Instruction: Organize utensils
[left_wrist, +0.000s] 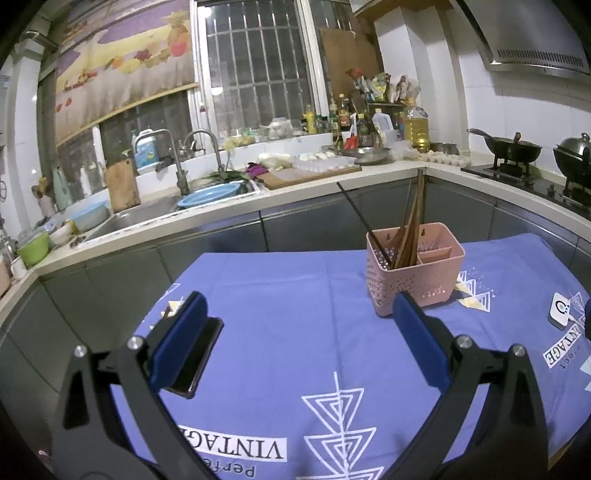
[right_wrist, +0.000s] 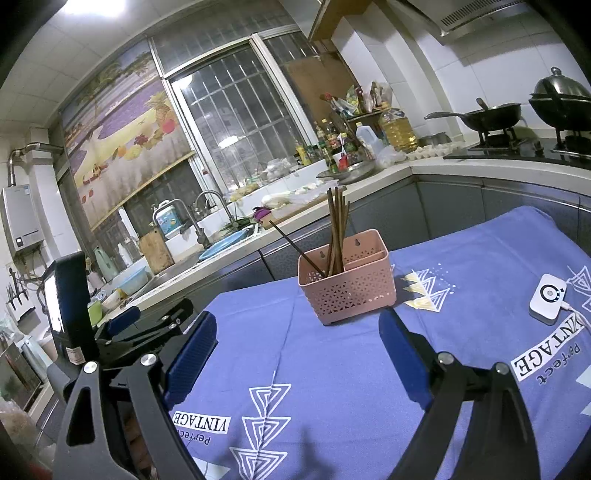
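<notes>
A pink perforated utensil basket (left_wrist: 415, 275) stands on the blue tablecloth (left_wrist: 288, 295), also in the right wrist view (right_wrist: 347, 286). Several brown chopsticks (left_wrist: 410, 225) stand upright in its larger compartment, one dark chopstick leaning left; they also show in the right wrist view (right_wrist: 334, 232). Its smaller compartment looks empty. My left gripper (left_wrist: 301, 314) is open and empty, hovering above the cloth just short of the basket. My right gripper (right_wrist: 297, 330) is open and empty, also just short of the basket. The left gripper's body (right_wrist: 122, 328) shows at the left of the right wrist view.
A small white device with a cable (right_wrist: 548, 299) lies on the cloth at the right, also at the left wrist view's edge (left_wrist: 563, 310). Behind the table runs a kitchen counter (left_wrist: 295, 192) with a sink (left_wrist: 147, 214), bottles and a stove with woks (left_wrist: 517, 147).
</notes>
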